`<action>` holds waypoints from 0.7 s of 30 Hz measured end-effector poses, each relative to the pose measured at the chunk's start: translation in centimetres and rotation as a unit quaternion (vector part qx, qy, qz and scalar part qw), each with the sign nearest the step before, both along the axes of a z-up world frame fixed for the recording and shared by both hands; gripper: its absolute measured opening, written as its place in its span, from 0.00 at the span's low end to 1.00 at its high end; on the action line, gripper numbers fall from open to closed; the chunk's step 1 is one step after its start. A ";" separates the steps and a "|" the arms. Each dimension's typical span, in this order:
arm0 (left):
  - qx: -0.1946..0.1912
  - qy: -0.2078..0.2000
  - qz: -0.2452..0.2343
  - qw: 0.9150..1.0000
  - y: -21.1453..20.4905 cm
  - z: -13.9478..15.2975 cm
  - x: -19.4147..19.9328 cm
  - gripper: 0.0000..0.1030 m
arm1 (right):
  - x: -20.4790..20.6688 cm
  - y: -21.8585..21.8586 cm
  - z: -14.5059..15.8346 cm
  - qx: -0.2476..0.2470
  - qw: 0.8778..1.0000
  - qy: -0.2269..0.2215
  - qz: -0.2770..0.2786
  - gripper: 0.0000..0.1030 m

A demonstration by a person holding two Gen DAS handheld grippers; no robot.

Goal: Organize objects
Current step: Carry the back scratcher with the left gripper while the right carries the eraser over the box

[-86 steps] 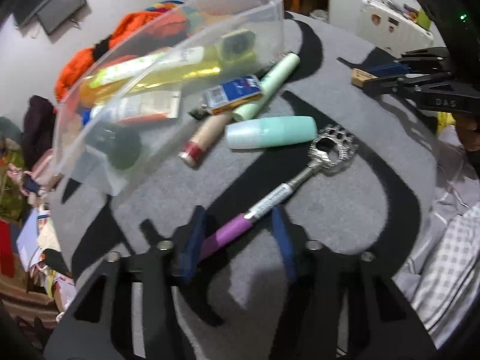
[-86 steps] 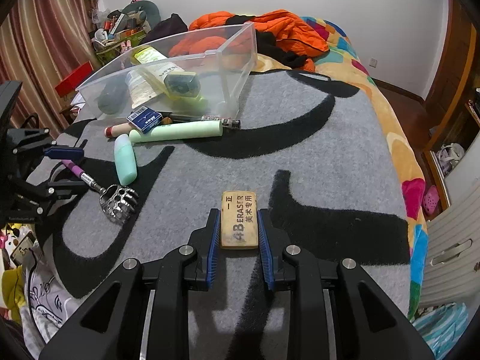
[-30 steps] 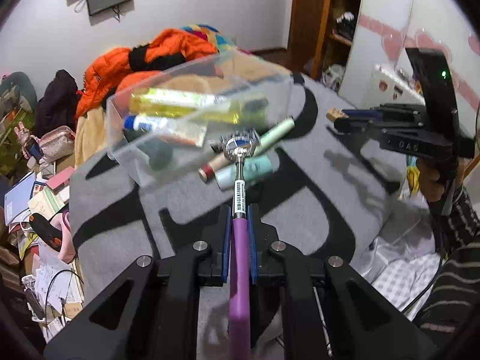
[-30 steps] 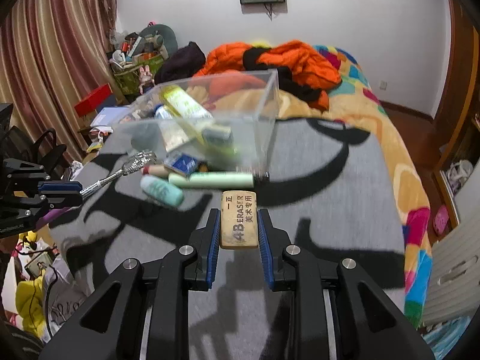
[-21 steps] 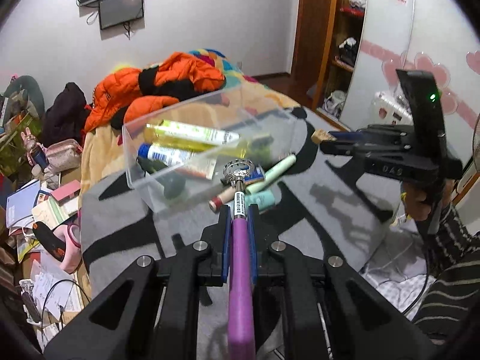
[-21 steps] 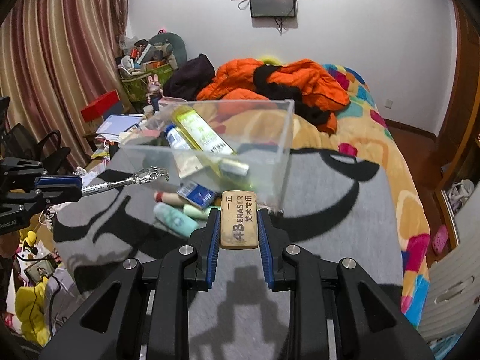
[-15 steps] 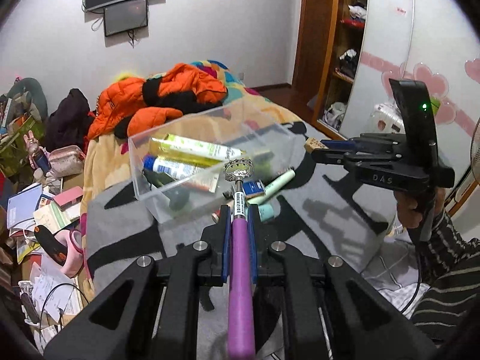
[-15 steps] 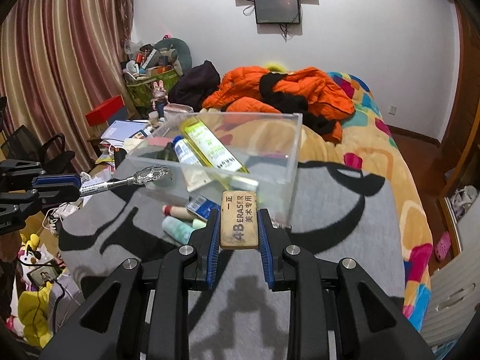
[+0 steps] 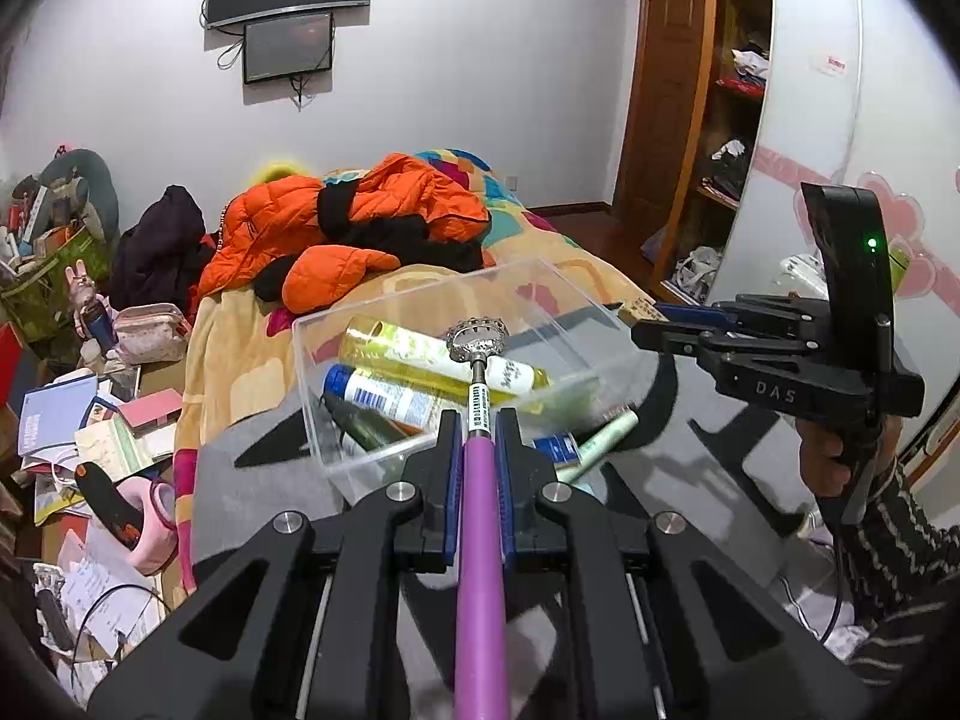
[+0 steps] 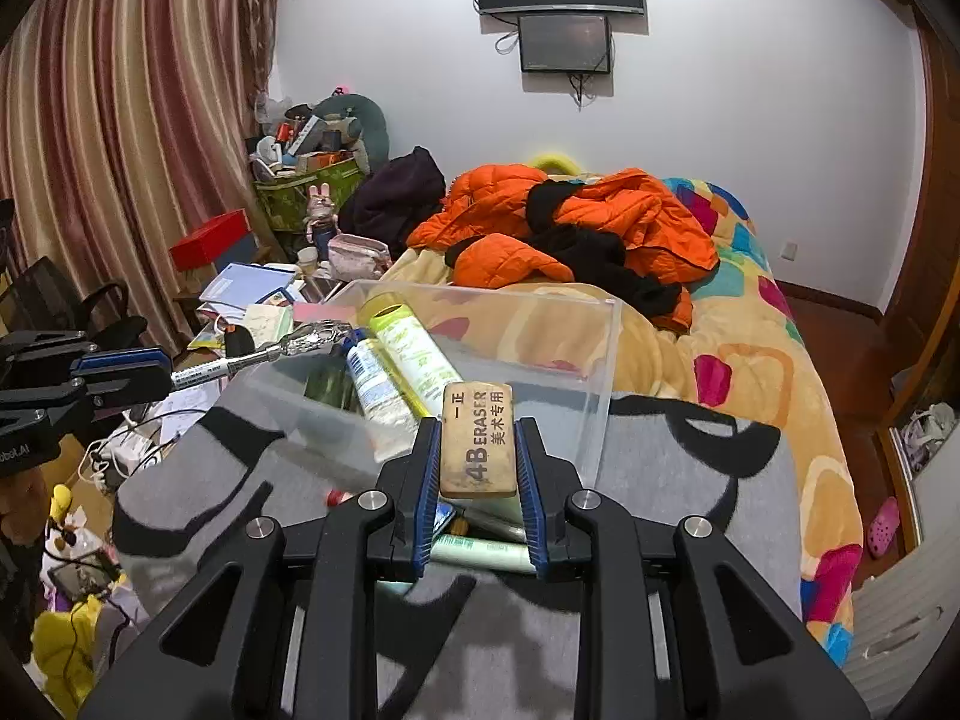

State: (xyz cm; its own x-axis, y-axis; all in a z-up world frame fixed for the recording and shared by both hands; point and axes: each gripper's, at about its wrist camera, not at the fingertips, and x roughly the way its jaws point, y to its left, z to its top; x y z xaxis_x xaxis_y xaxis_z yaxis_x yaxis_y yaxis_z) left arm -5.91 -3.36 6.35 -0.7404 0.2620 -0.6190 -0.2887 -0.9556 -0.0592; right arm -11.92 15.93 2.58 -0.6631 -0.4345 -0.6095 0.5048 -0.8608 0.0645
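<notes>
My left gripper is shut on the purple handle of a back scratcher. Its metal claw head hangs over the clear plastic box, which holds a yellow bottle and a blue-and-white tube. My right gripper is shut on a tan 4B eraser, held in the air just before the clear box's near wall. From the right wrist view, the left gripper and back scratcher come in from the left. The right gripper shows at the right of the left wrist view.
A pale green tube and a blue packet lie on the grey-and-black blanket beside the box. An orange jacket is heaped behind. Books and clutter crowd the floor left of the bed. A person's hand holds the right gripper.
Both grippers have risen and come nearer the box. The scratcher's head now sits over the box's contents, and the eraser has closed in on its front wall.
</notes>
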 end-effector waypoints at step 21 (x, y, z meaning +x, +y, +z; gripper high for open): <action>-0.062 -0.036 -0.048 0.996 3.7 -4.2 -9.6 0.10 | -7.1 -2.8 -3.7 0.052 0.997 -0.054 -0.009 0.21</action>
